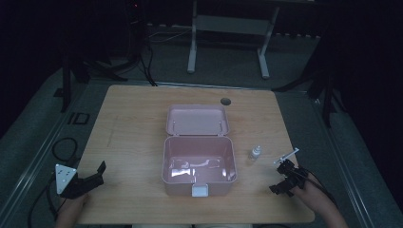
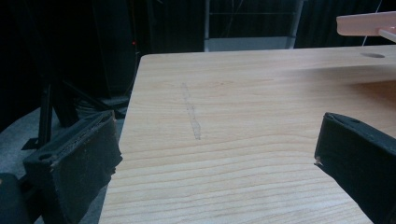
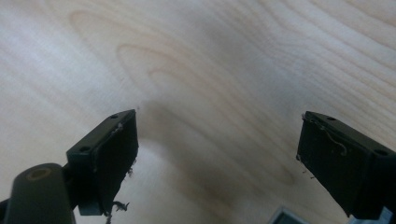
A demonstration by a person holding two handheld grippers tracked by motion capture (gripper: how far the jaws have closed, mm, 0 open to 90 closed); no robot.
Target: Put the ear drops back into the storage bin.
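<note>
A small clear bottle (image 1: 255,153) with a pale cap stood upright on the wooden table (image 1: 133,123) — just right of a pink plastic box (image 1: 198,166). The box sat mid-table with its hinged lid (image 1: 197,119) thrown back — open, its white latch facing the near edge.

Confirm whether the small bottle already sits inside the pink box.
No, the small bottle stands on the table right of the open pink box.
</note>
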